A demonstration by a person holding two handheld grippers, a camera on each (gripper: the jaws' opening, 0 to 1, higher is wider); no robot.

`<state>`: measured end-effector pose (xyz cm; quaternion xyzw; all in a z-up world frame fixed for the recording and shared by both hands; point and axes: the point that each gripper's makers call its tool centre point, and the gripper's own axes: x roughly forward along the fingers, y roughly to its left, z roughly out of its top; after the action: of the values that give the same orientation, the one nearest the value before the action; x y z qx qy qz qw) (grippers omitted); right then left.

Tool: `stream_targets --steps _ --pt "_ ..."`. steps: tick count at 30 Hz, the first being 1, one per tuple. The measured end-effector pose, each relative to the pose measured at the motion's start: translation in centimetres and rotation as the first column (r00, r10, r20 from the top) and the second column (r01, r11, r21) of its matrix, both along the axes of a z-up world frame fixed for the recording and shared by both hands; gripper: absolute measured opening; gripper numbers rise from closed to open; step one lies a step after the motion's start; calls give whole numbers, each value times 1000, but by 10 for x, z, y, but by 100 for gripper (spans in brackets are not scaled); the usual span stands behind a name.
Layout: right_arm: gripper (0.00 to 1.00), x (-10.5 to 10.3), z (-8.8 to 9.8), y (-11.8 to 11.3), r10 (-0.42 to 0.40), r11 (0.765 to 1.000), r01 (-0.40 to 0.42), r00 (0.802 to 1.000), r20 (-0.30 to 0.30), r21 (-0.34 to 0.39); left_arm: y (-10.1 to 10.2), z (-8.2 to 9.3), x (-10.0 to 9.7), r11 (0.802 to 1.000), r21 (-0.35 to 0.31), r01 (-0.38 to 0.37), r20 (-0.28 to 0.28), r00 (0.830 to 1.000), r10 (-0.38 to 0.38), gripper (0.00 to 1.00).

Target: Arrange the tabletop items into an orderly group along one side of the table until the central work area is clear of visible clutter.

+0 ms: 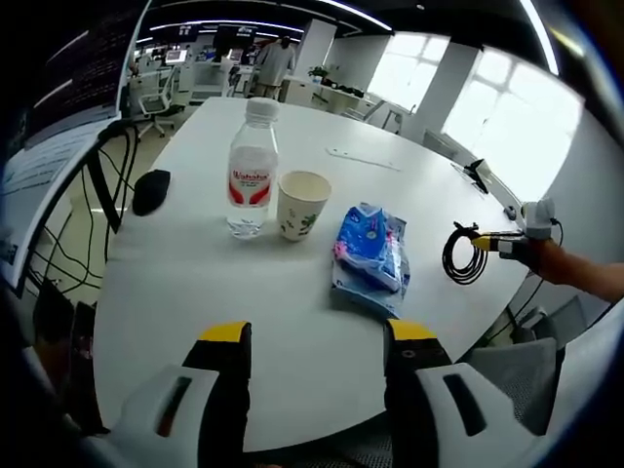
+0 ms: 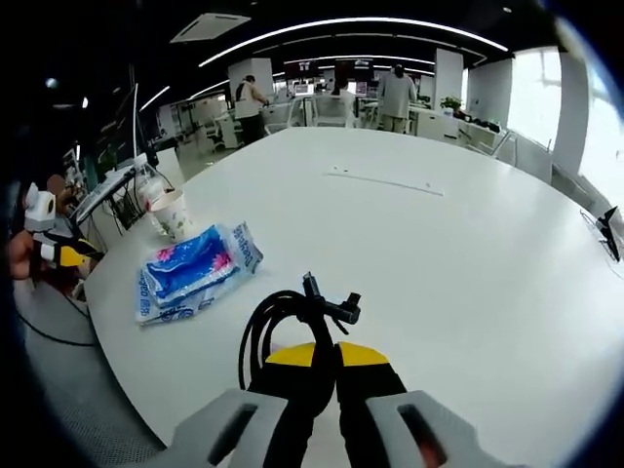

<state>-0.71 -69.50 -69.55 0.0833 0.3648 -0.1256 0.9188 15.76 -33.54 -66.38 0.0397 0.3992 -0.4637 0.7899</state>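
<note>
In the left gripper view a clear water bottle (image 1: 252, 168) with a red label stands on the white table (image 1: 195, 283). Beside it is a paper cup (image 1: 301, 204), then a blue wipes packet (image 1: 370, 255), and a black mouse (image 1: 150, 191) lies at the left. My left gripper (image 1: 317, 341) hangs open over the near table edge. At the right, my right gripper (image 1: 487, 240) holds a coiled black cable (image 1: 462, 255). In the right gripper view my right gripper (image 2: 327, 353) is shut on the black cable (image 2: 278, 322); the packet (image 2: 190, 271), cup (image 2: 172, 214) and left gripper (image 2: 58, 252) lie to the left.
A thin pale strip (image 2: 382, 181) lies toward the far side of the table. Black cables (image 1: 73, 234) hang off the table's left edge beside a monitor. Desks, chairs and people stand in the office behind. A dark clip-like object (image 2: 610, 226) sits at the right edge.
</note>
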Motion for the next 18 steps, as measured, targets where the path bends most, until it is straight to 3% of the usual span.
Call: stream_targets --steps 8,18 --pt "3 3 -15 -7 -22 999 22 1000 -19 25 -5 2 1 1000 0 5 1 1000 -5 54" --pt "3 3 -20 -14 -33 999 35 998 -44 33 -2 1 4 1000 2 -7 -1 1000 7 55"
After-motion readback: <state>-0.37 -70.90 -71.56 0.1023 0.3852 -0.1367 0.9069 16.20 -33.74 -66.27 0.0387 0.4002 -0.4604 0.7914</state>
